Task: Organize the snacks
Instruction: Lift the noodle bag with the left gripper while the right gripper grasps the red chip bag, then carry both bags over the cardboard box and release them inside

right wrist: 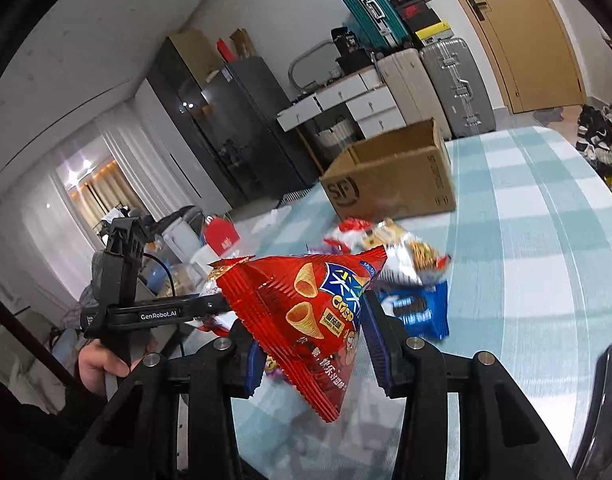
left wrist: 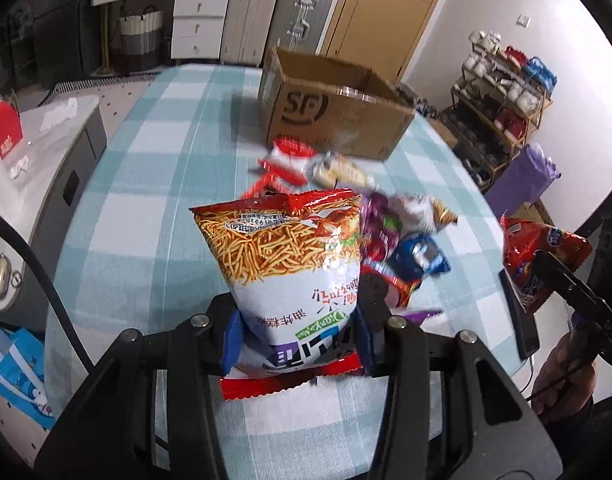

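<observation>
Checked blue-and-white cloth covers the table [left wrist: 154, 184] under me, with suitcases, white drawers and a wooden door at the back of the room. Toward the far end stands an open SF cardboard box [left wrist: 338, 116], flaps up, and just in front of it lies the loose pile of snack packets [left wrist: 386, 208], among them a blue cookie pack [left wrist: 420, 254].

My left gripper [left wrist: 298, 332] is clamped on the lower end of a fried-noodle-stick bag [left wrist: 282, 256], held upside down and lifted off the cloth. My right gripper [right wrist: 312, 344] pinches a red cone-crisp bag [right wrist: 306, 312], tilted and also in the air. Both sets of jaws are narrowed onto their bags, blue pads pressing the film.

I judge this to be the carry step: two packets picked, neither yet put away. The box looks like the likely place for them, so the next move calls for travelling forward over the pile, high enough that the hanging bags do not drag the packets below, then opening above the box mouth.

Room is fair. Left of the pile the cloth lies bare, and right of the box it is bare too. The near box flap and the rounded table edge on my right are the limits to mind, and my two grippers are near each other, so they should go in one after the other.
</observation>
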Demonstrator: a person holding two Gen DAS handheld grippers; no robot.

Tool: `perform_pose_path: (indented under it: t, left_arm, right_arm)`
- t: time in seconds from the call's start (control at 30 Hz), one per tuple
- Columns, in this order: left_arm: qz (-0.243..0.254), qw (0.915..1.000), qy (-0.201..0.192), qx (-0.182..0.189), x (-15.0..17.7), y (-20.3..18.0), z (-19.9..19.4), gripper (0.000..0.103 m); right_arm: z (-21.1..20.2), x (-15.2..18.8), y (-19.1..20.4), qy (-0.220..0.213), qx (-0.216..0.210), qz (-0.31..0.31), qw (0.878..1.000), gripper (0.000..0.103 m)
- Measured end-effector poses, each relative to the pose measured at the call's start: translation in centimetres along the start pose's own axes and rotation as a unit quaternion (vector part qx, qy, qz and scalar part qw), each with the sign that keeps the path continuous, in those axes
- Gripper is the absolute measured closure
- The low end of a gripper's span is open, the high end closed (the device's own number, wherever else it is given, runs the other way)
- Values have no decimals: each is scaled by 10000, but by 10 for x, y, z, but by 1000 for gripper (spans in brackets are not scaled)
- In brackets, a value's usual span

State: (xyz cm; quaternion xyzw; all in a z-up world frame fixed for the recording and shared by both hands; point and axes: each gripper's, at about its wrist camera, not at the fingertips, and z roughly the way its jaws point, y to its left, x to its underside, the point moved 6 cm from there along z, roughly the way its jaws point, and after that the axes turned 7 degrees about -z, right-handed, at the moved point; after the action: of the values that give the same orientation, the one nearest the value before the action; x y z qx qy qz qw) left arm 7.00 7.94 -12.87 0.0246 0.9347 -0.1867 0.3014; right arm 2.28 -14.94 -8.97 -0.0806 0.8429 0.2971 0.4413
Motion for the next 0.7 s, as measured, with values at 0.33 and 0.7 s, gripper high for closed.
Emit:
perform_pose_path:
  t: [0.33, 0.7]
  left_arm:
    - [105, 9992, -329, 214, -68, -14, -8, 61]
    - [497, 9975, -505, 26, -159, -45, -6, 61]
  right_arm:
    - [17, -64, -7, -203, -69, -123, 9997, 59]
    - [32, -153, -5, -525, -227, -358, 9977, 59]
